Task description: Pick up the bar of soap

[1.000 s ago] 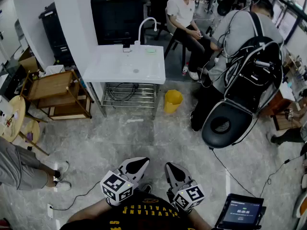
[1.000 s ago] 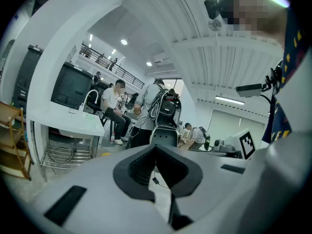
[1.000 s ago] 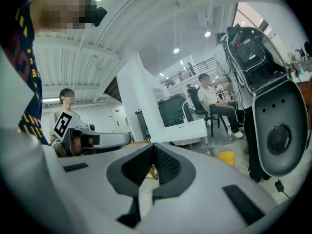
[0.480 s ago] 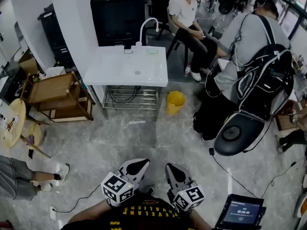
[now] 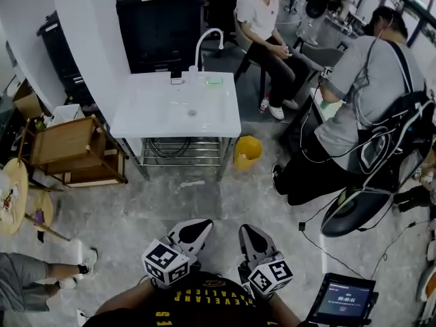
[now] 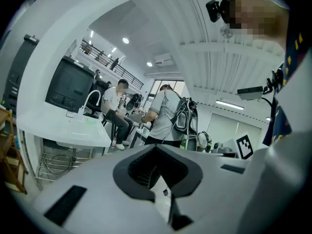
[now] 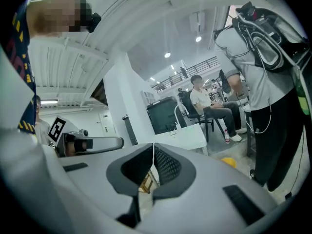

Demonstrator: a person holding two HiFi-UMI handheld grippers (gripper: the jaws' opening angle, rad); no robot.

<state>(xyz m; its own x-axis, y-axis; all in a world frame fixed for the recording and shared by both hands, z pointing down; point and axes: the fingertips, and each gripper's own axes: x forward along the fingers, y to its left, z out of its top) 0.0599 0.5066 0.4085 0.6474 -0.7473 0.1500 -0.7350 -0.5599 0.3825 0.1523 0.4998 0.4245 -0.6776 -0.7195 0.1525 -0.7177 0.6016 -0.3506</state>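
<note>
Soap, most likely the small pale green piece [image 5: 214, 81] at the back of the white worktop [image 5: 150, 118] in the upper middle of the frame, lies just beside the tap [image 5: 208, 38] and is untouched, so nothing of the task is done yet

At the bottom centre the left claw [image 5: 196, 227] and right claw [image 5: 249, 237] hang close to the wearer's body, well apart from the worktop. Each is pinched together with nothing between its tips. What is left, as I judge it: crossing the floor [image 5: 204, 196], opening a claw, the grasp and the lift

Across the room from the left edge: a round wooden table [image 5: 10, 196], a wooden shelf [image 5: 65, 142], a black cabinet [image 5: 160, 19] behind the worktop, a yellow bin [image 5: 246, 152], a seated person [image 5: 266, 19], a standing person [image 5: 361, 87], and a tablet [image 5: 340, 300] at the lower right
</note>
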